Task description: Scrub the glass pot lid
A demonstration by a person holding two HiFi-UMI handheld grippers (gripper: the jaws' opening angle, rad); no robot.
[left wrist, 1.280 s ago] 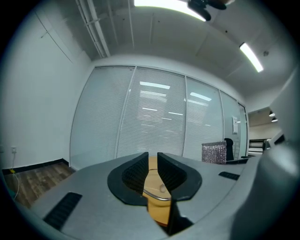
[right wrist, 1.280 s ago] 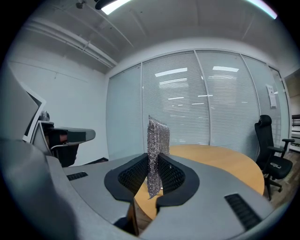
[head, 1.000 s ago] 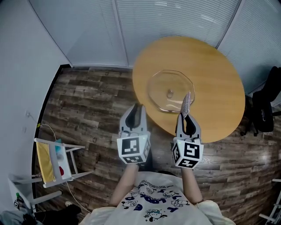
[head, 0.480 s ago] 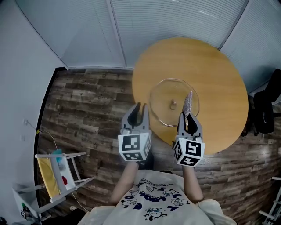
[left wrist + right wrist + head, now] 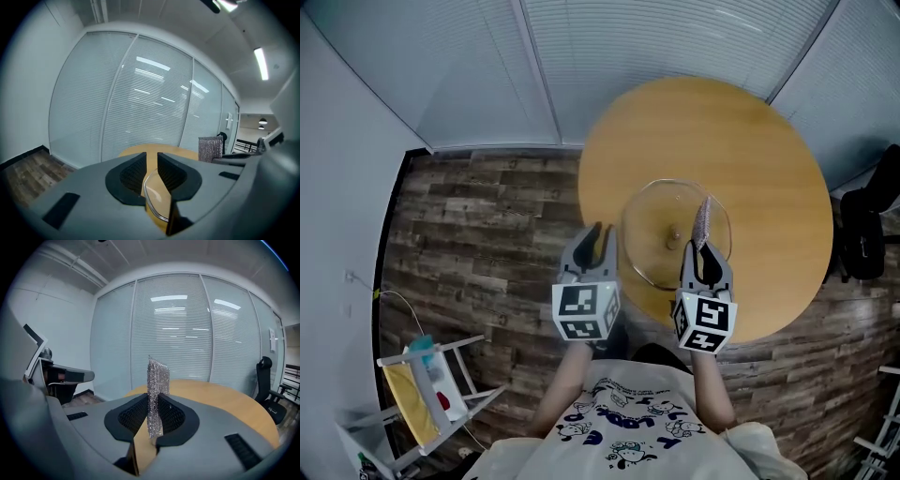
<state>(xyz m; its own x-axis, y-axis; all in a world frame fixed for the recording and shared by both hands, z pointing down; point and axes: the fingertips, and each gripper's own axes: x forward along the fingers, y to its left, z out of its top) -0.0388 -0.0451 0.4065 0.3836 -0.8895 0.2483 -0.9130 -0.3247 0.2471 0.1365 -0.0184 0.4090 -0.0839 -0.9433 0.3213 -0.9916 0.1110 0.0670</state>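
A clear glass pot lid (image 5: pixel 661 211) with a small knob (image 5: pixel 673 239) lies on the round wooden table (image 5: pixel 750 141), near its front edge. My right gripper (image 5: pixel 702 251) is shut on a silvery mesh scrubber (image 5: pixel 702 217) that stands upright out of the jaws above the lid's right part. In the right gripper view the scrubber (image 5: pixel 158 376) rises between the pads of that gripper (image 5: pixel 153 405). My left gripper (image 5: pixel 594 236) hovers at the table's left front edge, open a little and holding nothing. Through the gap of the left gripper (image 5: pixel 151 161) I see the lid's rim (image 5: pixel 157 199).
Glass walls with blinds (image 5: pixel 609 47) close off the back. A black office chair (image 5: pixel 865 230) stands right of the table. A white folding rack (image 5: pixel 427 384) with yellow cloth sits on the wood floor (image 5: pixel 478 244) at lower left.
The table and lid have come closer under both grippers. The scrubber now stands further over the lid. Both grippers keep their grip state.
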